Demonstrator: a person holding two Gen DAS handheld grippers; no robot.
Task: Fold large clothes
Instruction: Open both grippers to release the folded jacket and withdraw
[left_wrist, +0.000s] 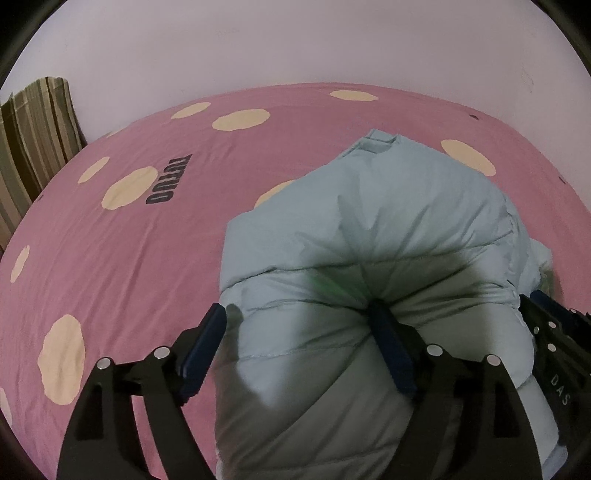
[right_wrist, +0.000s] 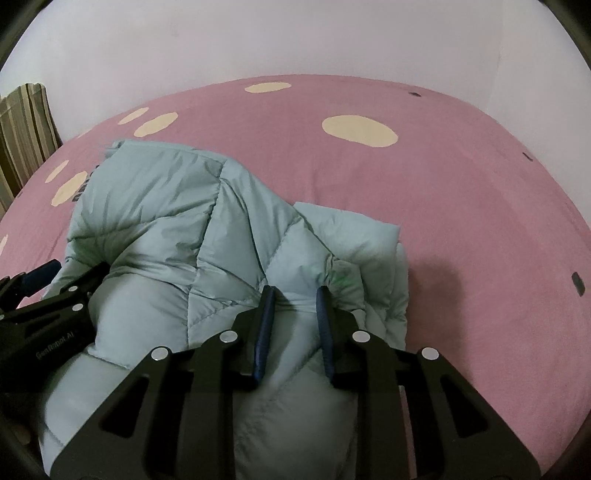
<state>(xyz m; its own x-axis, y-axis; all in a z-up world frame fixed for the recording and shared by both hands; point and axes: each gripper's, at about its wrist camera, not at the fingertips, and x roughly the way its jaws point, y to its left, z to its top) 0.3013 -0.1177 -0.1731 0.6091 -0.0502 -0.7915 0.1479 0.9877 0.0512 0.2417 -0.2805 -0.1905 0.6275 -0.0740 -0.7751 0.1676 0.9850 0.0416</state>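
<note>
Puffy pale-blue jacket (right_wrist: 207, 236) lay bunched on the pink spotted bed (right_wrist: 480, 206), partly folded over itself. The left gripper (left_wrist: 299, 343) had its jaws spread wide around a thick quilted fold; the right gripper (right_wrist: 295, 317) pinched a narrower pleat. Slick, springy padding could likely squirt free or the fold could spring open if either grip loosened.

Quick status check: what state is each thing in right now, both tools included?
Left tool: wide open, straddling a puffy fold of the jacket.
Right tool: narrowly parted, jacket fabric between its fingers; grip uncertain.
Light blue puffer jacket: bunched and partly folded, lying on the bed.
Pink spotted bedsheet: spread flat, slightly wrinkled.
Striped curtain: hanging at the left.
</note>
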